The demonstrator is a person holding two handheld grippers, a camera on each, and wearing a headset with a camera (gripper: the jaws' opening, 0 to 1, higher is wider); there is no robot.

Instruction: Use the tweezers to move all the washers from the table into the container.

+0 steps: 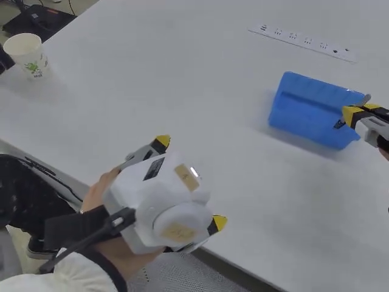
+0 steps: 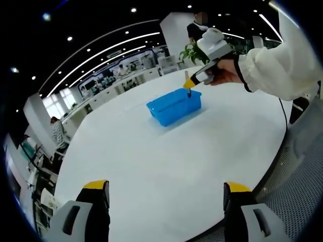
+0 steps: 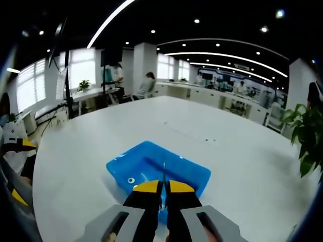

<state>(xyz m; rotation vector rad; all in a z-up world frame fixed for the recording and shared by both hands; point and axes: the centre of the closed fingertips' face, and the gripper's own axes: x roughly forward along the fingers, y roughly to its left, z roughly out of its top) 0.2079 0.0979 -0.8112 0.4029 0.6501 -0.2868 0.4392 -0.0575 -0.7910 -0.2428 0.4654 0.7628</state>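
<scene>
Tweezers (image 3: 163, 176) are clamped in the right gripper (image 3: 162, 187), tip over the container (image 3: 149, 164), where one washer (image 3: 130, 180) lies; the left gripper (image 2: 166, 186) is held open above the table (image 2: 151, 161).

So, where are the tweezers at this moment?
The tweezers are pinched in the right tongs, their tips over the blue container, near a washer lying inside. In the head view they sit at the far right.
</scene>
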